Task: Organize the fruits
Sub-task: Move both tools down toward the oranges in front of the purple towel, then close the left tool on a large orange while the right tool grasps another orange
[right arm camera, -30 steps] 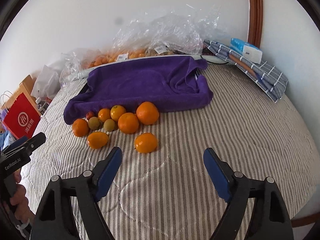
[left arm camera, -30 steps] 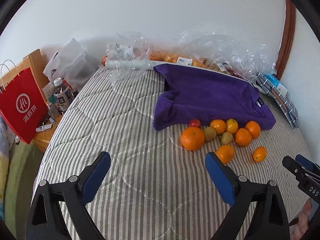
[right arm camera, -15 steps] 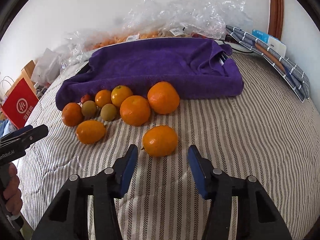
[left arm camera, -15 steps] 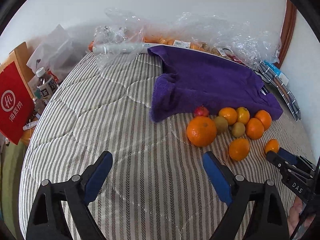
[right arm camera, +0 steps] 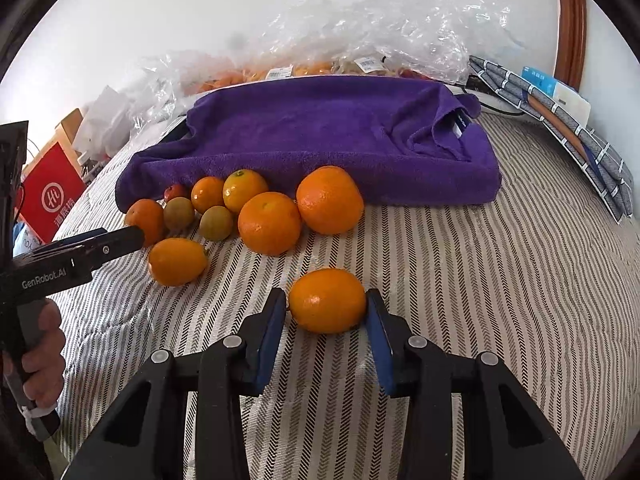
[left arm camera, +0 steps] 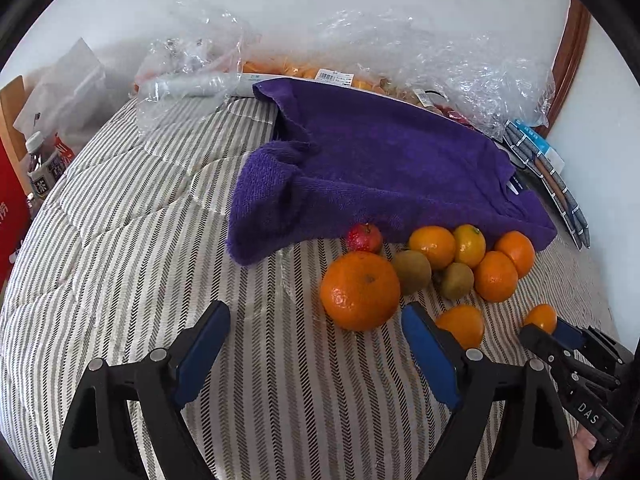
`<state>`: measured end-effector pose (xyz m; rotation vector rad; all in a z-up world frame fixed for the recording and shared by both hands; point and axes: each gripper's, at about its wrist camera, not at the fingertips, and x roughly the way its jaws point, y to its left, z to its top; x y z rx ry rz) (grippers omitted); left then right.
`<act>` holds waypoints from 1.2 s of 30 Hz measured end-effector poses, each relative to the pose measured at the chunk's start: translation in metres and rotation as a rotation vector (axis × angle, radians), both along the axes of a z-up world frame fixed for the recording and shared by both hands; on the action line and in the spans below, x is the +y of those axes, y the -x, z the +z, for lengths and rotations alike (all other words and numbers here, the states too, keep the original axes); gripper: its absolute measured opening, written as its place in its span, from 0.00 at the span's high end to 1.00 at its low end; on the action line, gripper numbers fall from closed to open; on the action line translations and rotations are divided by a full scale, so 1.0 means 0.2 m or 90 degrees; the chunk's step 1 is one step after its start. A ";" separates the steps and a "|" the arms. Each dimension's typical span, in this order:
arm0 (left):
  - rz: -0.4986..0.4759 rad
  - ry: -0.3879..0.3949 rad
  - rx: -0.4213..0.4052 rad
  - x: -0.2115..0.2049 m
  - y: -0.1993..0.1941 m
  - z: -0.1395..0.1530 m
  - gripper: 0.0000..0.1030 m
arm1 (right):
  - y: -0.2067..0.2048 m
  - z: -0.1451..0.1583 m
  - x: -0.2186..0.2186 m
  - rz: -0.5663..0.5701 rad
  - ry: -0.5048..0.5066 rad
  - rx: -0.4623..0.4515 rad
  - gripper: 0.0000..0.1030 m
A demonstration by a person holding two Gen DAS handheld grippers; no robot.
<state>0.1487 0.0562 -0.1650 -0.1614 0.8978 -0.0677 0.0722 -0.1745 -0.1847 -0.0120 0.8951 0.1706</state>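
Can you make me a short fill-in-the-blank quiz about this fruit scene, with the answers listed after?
1. The right gripper has its jaws closing around a single ____, apart from the other fruit.
2. The main pile of fruit lies against the edge of a folded ____ towel.
3. The left gripper has ____ between its wide-apart jaws.
4. The bedcover under the fruit has a ____ pattern.

Answers: orange; purple; nothing; striped
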 end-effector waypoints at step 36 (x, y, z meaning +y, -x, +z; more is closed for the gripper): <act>-0.058 0.084 -0.082 0.01 0.07 0.04 0.61 | -0.02 0.00 0.00 -0.010 0.016 -0.011 0.61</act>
